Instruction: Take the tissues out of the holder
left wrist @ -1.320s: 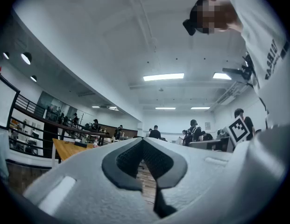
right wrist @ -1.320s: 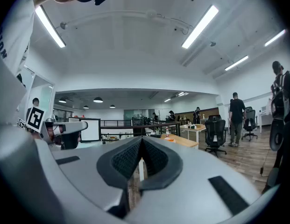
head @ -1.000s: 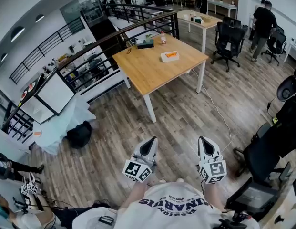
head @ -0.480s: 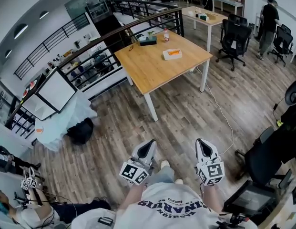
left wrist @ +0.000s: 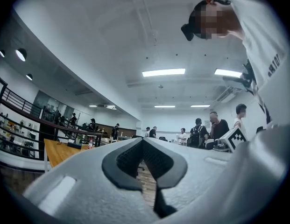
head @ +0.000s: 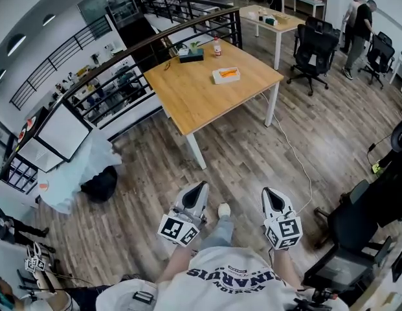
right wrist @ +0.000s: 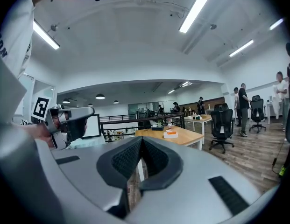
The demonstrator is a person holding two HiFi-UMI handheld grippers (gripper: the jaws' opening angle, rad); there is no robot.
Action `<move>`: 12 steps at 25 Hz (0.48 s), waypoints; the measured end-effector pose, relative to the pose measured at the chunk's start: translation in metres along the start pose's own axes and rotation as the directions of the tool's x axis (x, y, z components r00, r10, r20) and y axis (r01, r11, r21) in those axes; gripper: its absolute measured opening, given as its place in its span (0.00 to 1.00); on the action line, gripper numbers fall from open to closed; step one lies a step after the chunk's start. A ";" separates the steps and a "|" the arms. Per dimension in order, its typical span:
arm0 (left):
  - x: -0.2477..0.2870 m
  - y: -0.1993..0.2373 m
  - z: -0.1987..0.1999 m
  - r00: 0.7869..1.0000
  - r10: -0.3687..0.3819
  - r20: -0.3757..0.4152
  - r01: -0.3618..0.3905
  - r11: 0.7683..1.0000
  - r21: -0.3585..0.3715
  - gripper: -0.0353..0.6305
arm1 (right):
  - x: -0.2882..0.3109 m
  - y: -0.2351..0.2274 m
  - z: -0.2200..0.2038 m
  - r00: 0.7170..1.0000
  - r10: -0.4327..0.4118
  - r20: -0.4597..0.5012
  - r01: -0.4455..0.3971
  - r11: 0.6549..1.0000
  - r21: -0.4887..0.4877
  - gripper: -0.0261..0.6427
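On the light wooden table (head: 207,92), far side of the plank floor (head: 252,154), well apart from both grippers: the tissue holder (head: 225,75).
- Holder: white, low, rectangular, an orange patch on its top. It lies flat near the table's right half, with bare tabletop all round it. Too small to tell whether any tissue sticks out. In the right gripper view the holder (right wrist: 171,134) shows beyond the jaw tips, up and right of them.
- Dark box (head: 191,55) at the table's back edge, with something greenish rising from it; contents not readable.
- Bottle (head: 217,46) with a red band, upright, just right of the dark box.

Grippers:
- Left gripper (head: 200,186): jaws closed, pads meeting at the tips, nothing between them. It is held low in front of the person, pointing toward the table.
- Right gripper (head: 268,192): jaws closed tip to tip, also empty, beside the left and level with it.
- The person's shoe (head: 223,209) shows between the two grippers.

Surroundings:
- A white cable (head: 294,154) trails over the floor from the table's right leg toward the lower right.
- Black office chair (head: 312,44) right of the table, and a second table (head: 272,21) behind it.
- Black railing (head: 123,76) runs along the table's left and back.
- Black bag (head: 100,183) on the floor at left, against a pale draped heap.
- Two people (head: 357,24) stand at far right.
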State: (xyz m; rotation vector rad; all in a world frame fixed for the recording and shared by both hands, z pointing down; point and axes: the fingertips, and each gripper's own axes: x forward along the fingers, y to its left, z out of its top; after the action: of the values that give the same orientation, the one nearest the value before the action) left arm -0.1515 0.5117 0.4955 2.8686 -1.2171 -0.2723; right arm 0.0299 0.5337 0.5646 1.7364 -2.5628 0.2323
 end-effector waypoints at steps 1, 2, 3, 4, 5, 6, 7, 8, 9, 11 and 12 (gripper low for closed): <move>0.012 0.008 0.001 1.000 -0.005 0.003 0.005 1.000 0.000 0.05 | 0.012 -0.005 0.003 1.000 0.001 0.001 -0.001 1.000 0.001 0.05; 0.023 0.016 0.001 1.000 -0.010 0.006 0.010 1.000 0.000 0.05 | 0.023 -0.011 0.007 1.000 0.002 0.001 -0.002 1.000 0.000 0.05; 0.035 0.024 0.001 1.000 -0.013 0.009 0.013 1.000 -0.001 0.05 | 0.035 -0.016 0.011 1.000 0.002 0.001 -0.002 1.000 -0.006 0.05; 0.045 0.033 0.000 1.000 -0.014 0.010 0.014 1.000 -0.003 0.05 | 0.048 -0.022 0.015 1.000 0.001 0.000 -0.001 1.000 -0.013 0.05; 0.055 0.042 -0.002 1.000 -0.014 0.011 0.014 1.000 -0.008 0.05 | 0.060 -0.027 0.019 1.000 0.000 0.000 0.000 1.000 -0.019 0.05; 0.064 0.052 -0.003 1.000 -0.013 0.012 0.014 1.000 -0.018 0.05 | 0.073 -0.031 0.023 1.000 -0.002 0.001 0.002 1.000 -0.022 0.05; 0.073 0.063 -0.004 1.000 -0.013 0.013 0.013 0.999 -0.032 0.05 | 0.087 -0.035 0.028 1.000 -0.003 0.003 0.003 1.000 -0.024 0.05; 0.082 0.074 -0.005 1.000 -0.013 0.013 0.013 0.999 -0.049 0.05 | 0.100 -0.039 0.033 1.000 -0.003 0.007 0.003 1.000 -0.024 0.05; 0.089 0.085 -0.006 1.000 -0.011 0.013 0.012 0.998 -0.064 0.05 | 0.113 -0.042 0.039 1.000 -0.004 0.009 0.004 1.000 -0.023 0.05; 0.104 0.106 -0.008 1.000 -0.007 0.008 0.008 0.996 -0.085 0.05 | 0.139 -0.048 0.050 1.000 -0.008 0.013 0.008 1.000 -0.021 0.05; 0.111 0.117 -0.009 1.000 -0.006 0.005 0.006 0.996 -0.092 0.05 | 0.151 -0.051 0.054 1.000 -0.011 0.014 0.011 1.000 -0.022 0.05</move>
State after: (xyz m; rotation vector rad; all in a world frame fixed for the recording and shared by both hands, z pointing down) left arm -0.1574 0.3500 0.4964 2.7954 -1.1647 -0.3260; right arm 0.0230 0.3680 0.5333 1.7500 -2.5544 0.1917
